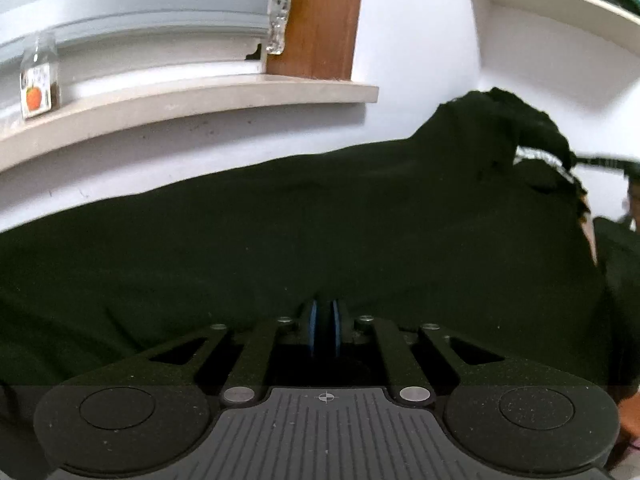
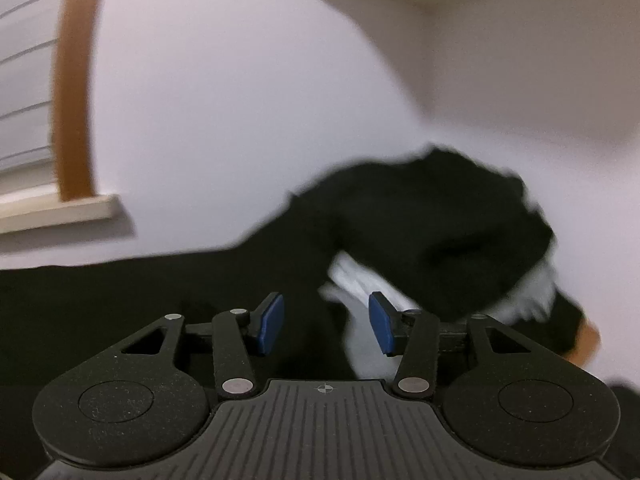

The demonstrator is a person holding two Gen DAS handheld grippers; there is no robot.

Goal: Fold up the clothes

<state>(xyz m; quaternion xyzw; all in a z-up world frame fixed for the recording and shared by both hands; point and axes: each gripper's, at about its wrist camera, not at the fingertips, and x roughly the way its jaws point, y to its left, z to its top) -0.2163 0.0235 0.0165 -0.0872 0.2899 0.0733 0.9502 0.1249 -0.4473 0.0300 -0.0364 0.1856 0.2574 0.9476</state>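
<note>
Left gripper (image 1: pixel 325 326) pinches the dark garment (image 1: pixel 280 232) tight, right gripper (image 2: pixel 326 324) gapes wide, empty (blurred view)

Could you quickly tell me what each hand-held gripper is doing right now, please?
Left hand-held gripper: shut on the black garment.
Right hand-held gripper: open, holding nothing.

The dark, matt cloth garment (image 1: pixel 320 232) looks soft and faintly creased. The left gripper (image 1: pixel 325 330) is speckled matt black plastic with dull metal rivets and smooth blue rubbery fingers (image 1: pixel 313 328); the right gripper (image 2: pixel 326 324) matches it. The brown wooden window frame (image 1: pixel 320 16) shows a satin grain above a pale, stone-like sill (image 1: pixel 192 100), where a clear glossy bottle with a paper label (image 1: pixel 39 76) stands.
</note>
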